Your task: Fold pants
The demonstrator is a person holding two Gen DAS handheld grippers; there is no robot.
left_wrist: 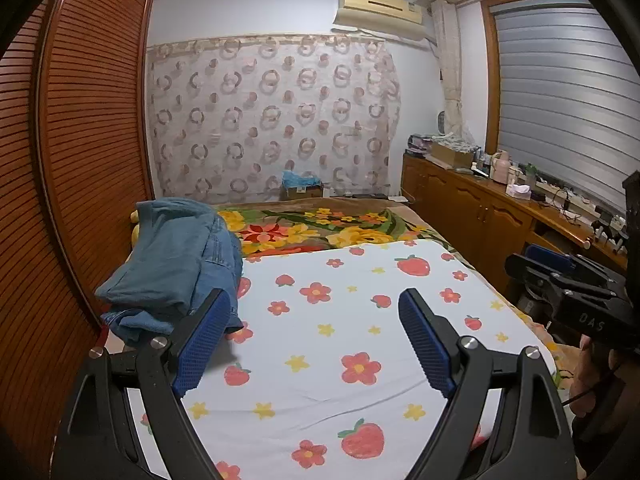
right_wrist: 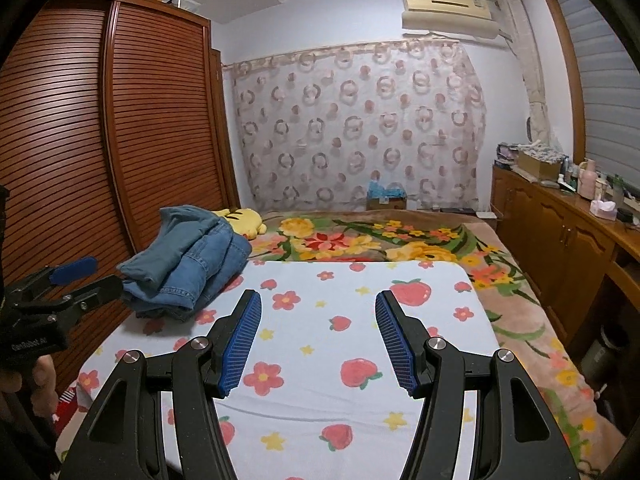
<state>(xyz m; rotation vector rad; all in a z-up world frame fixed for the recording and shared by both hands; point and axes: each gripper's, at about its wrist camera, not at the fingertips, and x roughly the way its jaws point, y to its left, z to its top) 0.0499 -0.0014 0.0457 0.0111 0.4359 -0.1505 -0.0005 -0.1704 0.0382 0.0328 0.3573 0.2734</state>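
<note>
Hovering over the strawberry-print sheet (right_wrist: 320,360), your right gripper (right_wrist: 318,304) has its jaws spread with nothing between them. Your left gripper (left_wrist: 316,300) gapes wider, equally empty, its left finger (left_wrist: 204,332) just in front of the pile. Those folded jeans (right_wrist: 192,264) sit stacked at the sheet's far-left corner, beside the slatted wardrobe (right_wrist: 120,128). Behind them lies a yellow plush toy (right_wrist: 244,220). Across the bed, a cardboard box (right_wrist: 386,202) holds something blue.

Blue denim pants (right_wrist: 188,264), matt; smooth printed cotton-looking sheet (right_wrist: 320,344); slatted, slightly glossy wooden wardrobe (right_wrist: 120,128).
</note>
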